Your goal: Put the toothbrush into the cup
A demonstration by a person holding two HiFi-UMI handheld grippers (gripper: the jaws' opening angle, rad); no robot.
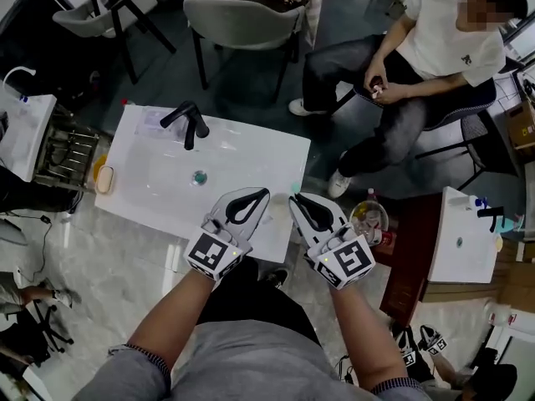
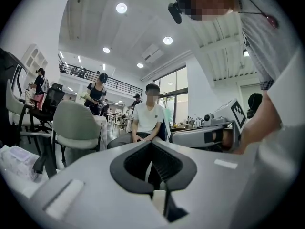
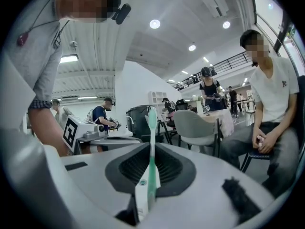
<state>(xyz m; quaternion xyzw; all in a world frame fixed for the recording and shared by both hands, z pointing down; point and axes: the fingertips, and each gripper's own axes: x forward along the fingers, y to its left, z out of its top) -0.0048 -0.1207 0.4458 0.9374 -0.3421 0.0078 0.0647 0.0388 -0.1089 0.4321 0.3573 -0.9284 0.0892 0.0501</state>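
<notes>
My right gripper [image 1: 295, 199] [image 3: 151, 149] is shut on a green and white toothbrush [image 3: 152, 123], which stands up between the pads with its head pointing away from me. In the head view only its pale green tip [image 1: 294, 190] shows past the jaws. My left gripper [image 1: 263, 194] [image 2: 153, 144] hovers beside it, over the near edge of the white sink counter [image 1: 251, 153], jaws closed on nothing. A clear cup-like container [image 1: 369, 220] sits on a dark stand to the right of the counter. I cannot tell whether it is the cup.
A black faucet [image 1: 188, 122] stands at the sink's far side, with the drain [image 1: 199, 177] mid-basin. A person [image 1: 418, 65] sits beyond the counter at right, and a grey chair [image 1: 242, 15] stands behind it. A second small sink [image 1: 464, 236] is at far right.
</notes>
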